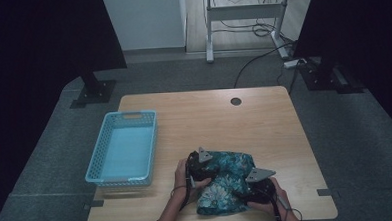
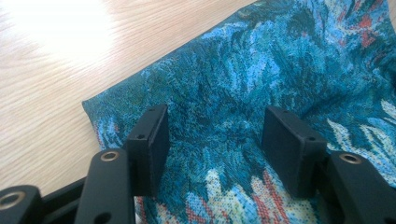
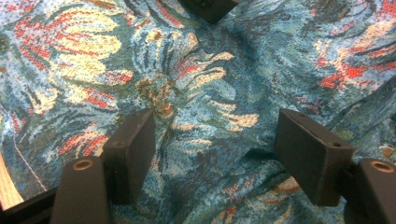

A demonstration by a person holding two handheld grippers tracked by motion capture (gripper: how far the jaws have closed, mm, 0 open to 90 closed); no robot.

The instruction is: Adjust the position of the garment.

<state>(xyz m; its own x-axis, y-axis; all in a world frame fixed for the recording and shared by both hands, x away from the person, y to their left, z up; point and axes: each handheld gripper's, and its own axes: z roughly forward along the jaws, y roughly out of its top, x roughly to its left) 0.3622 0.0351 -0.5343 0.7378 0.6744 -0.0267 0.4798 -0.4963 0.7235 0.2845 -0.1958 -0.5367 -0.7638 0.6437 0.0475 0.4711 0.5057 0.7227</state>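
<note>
A blue-green cloth (image 1: 228,178) with red and cream flowers lies bunched at the near middle of the wooden table (image 1: 224,119). My left gripper (image 1: 206,166) rests on the cloth's left end, held by a hand. In the left gripper view its jaws (image 2: 215,135) stand wide apart, with cloth (image 2: 261,70) lying slack between them near its edge. My right gripper (image 1: 253,187) sits at the cloth's near right. In the right gripper view it (image 3: 217,140) is open over rumpled cloth (image 3: 201,84), the pads not pinching.
A light blue plastic basket (image 1: 97,162) stands at the table's left side, nothing in it. A round cable hole (image 1: 235,101) sits near the far edge. A black block (image 3: 208,7) pokes in at the top of the right gripper view. Bare wood (image 2: 56,70) lies left of the cloth.
</note>
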